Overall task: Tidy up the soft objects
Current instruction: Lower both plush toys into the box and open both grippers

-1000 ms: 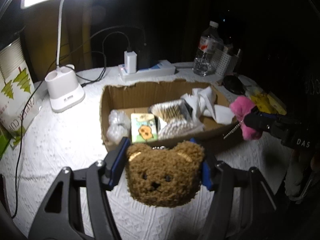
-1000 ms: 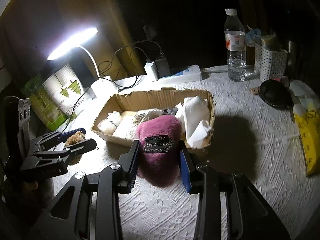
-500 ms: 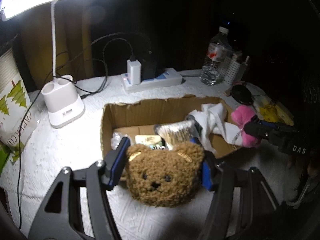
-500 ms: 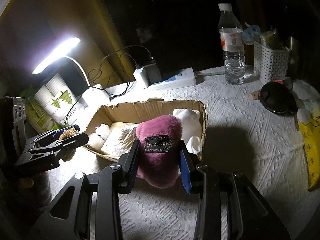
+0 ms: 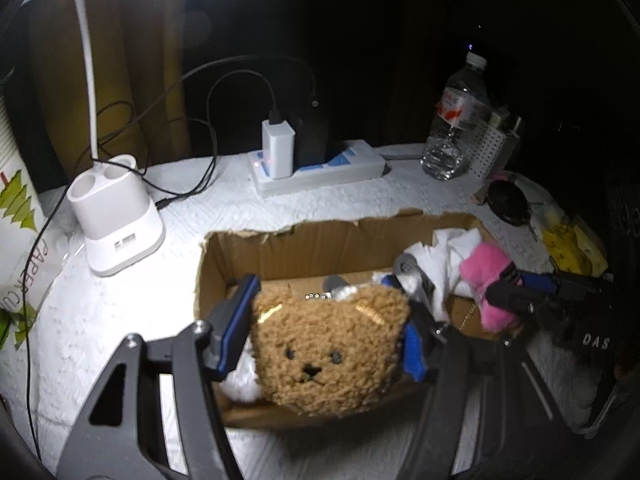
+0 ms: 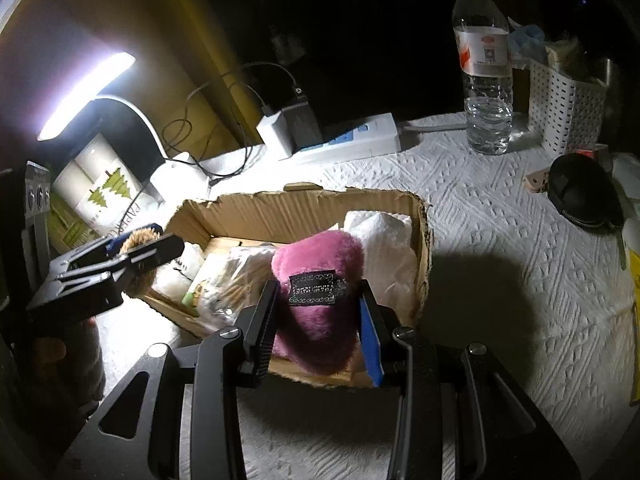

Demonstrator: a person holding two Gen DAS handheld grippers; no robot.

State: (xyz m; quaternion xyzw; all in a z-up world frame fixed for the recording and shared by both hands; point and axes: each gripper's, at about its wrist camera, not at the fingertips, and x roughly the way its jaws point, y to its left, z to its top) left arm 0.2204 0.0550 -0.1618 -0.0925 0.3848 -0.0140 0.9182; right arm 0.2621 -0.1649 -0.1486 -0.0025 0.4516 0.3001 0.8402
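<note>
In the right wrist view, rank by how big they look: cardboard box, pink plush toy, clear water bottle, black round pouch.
1. Brown cardboard box, largest.
2. Pink plush toy held in the right gripper's jaws; it sits close to the camera, so its size is exaggerated.
3. Clear plastic water bottle.
4. Black round pouch, smallest.

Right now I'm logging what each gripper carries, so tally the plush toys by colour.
Brown: 1, the bear plush clamped in the left gripper.
Pink: 1, the pink plush clamped in the right gripper.
Total: 2, both held over the cardboard box.
</note>
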